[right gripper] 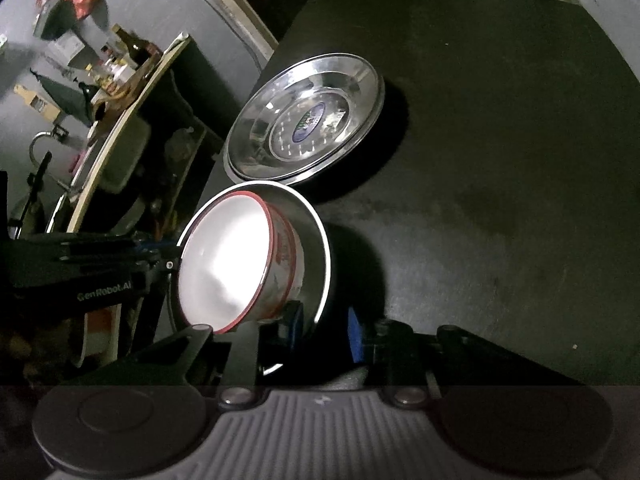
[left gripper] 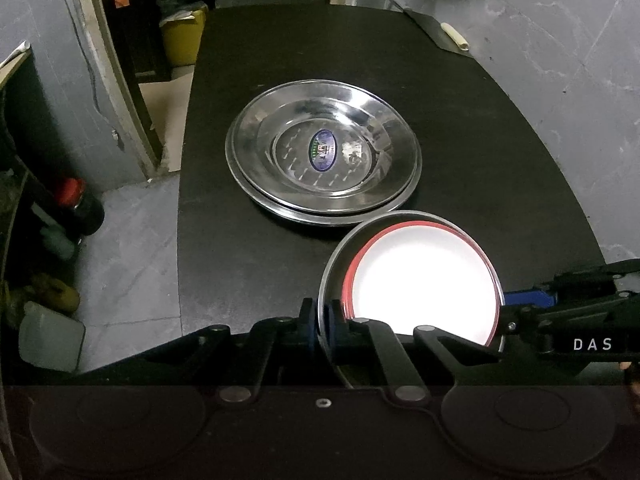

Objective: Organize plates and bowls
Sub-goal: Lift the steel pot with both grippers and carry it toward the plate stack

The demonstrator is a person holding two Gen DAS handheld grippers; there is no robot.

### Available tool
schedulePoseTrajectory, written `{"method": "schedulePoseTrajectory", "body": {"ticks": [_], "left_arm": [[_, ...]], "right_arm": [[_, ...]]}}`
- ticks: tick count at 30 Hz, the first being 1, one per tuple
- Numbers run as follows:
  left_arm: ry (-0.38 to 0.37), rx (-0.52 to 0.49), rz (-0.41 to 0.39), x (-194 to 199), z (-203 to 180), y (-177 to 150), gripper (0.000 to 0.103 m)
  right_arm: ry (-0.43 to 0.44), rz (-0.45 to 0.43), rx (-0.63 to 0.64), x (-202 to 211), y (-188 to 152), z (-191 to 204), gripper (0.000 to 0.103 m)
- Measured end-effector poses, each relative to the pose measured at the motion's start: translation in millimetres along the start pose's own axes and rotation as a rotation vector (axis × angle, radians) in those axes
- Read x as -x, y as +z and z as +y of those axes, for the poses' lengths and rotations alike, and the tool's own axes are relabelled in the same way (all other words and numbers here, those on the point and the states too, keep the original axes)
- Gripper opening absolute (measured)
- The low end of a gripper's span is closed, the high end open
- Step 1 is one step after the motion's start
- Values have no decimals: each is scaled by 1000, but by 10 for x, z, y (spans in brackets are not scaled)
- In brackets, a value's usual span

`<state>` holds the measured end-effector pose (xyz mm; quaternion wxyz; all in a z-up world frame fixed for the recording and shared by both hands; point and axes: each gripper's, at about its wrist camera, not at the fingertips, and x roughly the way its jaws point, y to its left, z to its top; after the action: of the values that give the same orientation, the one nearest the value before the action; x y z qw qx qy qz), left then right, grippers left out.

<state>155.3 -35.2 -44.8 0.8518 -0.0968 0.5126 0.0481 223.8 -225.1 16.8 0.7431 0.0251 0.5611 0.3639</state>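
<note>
Left gripper (left gripper: pixel 332 328) clamping near rim of steel bowl (left gripper: pixel 332 264), white red-rimmed bowl (left gripper: pixel 420 280) nesting inside. Right gripper (right gripper: pixel 324 332) gripping opposite rim. Bowls hovering tilted, just nearer than 2 stacked steel plates (left gripper: pixel 324 152), straight ahead on black table (left gripper: pixel 480 140).

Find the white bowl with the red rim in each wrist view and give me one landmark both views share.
Left wrist view: the white bowl with the red rim sits low and right of centre, nested inside a steel bowl, just above the gripper's fingers.
Right wrist view: the same bowl is left of centre, tipped toward the camera's left.
Shared landmark: the stacked steel plates with the oval blue sticker, lying beyond the bowls on the black table.
</note>
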Motion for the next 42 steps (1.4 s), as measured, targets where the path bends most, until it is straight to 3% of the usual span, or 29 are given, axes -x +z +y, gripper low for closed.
{"method": "schedulePoseTrajectory", "body": {"ticks": [4, 18, 27, 42], "left_arm": [[-31, 2, 11, -42, 71, 38, 5], [-118, -187, 53, -234, 101, 281, 6], [-192, -221, 62, -278, 169, 323, 6], [-247, -288, 37, -259, 133, 454, 6]], "right_arm": [[31, -11, -46, -1, -15, -16, 20], [-14, -103, -225, -34, -102, 7, 20], [-43, -146, -316, -25, -181, 43, 20], [-85, -208, -386, 23, -164, 53, 19]]}}
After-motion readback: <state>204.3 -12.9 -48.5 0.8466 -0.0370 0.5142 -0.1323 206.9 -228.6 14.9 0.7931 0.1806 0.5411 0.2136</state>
